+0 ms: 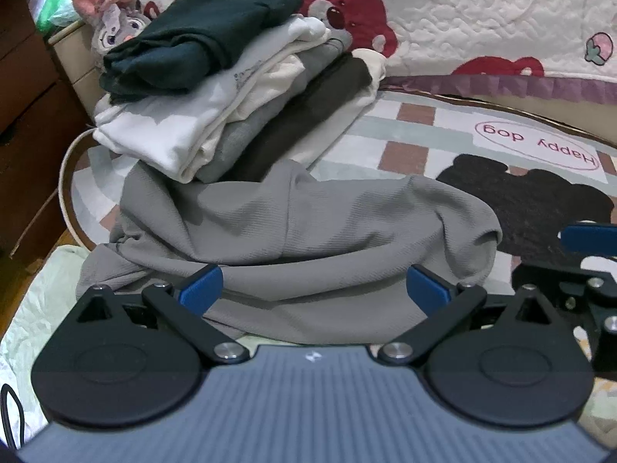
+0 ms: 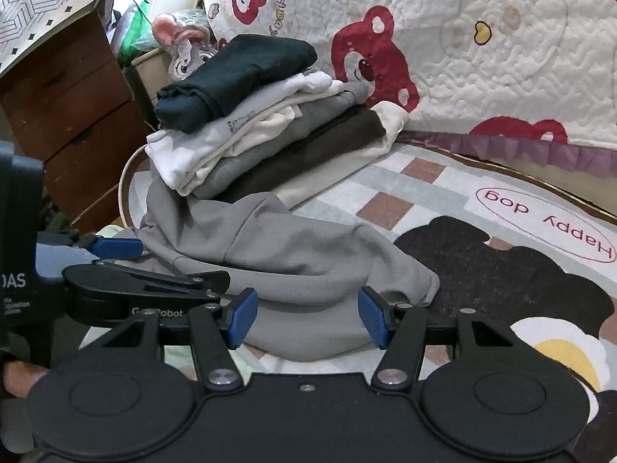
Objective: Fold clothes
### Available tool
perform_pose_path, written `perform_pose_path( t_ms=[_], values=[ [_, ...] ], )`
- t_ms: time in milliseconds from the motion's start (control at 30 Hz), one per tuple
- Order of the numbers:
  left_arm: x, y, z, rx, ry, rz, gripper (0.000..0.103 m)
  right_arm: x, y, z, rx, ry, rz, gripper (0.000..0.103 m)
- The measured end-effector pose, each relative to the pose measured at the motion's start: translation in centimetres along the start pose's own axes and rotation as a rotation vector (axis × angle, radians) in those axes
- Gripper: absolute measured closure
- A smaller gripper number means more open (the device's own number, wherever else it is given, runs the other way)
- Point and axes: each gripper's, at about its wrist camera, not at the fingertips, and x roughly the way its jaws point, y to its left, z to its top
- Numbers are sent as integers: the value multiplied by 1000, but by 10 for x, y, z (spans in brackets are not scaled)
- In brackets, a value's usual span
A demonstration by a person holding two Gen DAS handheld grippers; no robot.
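Though seemingly half-folded, grey garment bunches.

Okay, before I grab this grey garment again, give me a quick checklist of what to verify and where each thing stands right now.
1. Left gripper open: ok, blue pads wide apart, nothing between them.
2. Right gripper open: ok, pads apart and empty.
3. Grey garment flat and ready to fold: not ok, it lies bunched and rumpled on the mat.
4. Garment clear of the folded pile: not ok, its far edge runs up against the pile's base.
5. Folded pile stable: cannot tell, though it leans and its layers sit staggered.
6. The two grippers clear of each other: ok, side by side at the garment's near edge, not touching.
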Motion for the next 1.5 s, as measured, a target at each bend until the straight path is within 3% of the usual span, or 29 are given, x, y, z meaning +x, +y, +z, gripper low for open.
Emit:
perform_pose_path(
  t_ms=[267, 433, 1500],
  values=[
    [2, 0, 2, -32, 58, -36, 0, 2, -5, 4, 24, 39, 7, 40],
    [2, 6, 0, -34, 32, -67, 0, 4, -2, -2, 25, 34, -11, 40],
    [3, -7, -1, 21, 40, -10, 0, 9, -6, -7, 57, 66, -18, 38]
  ],
)
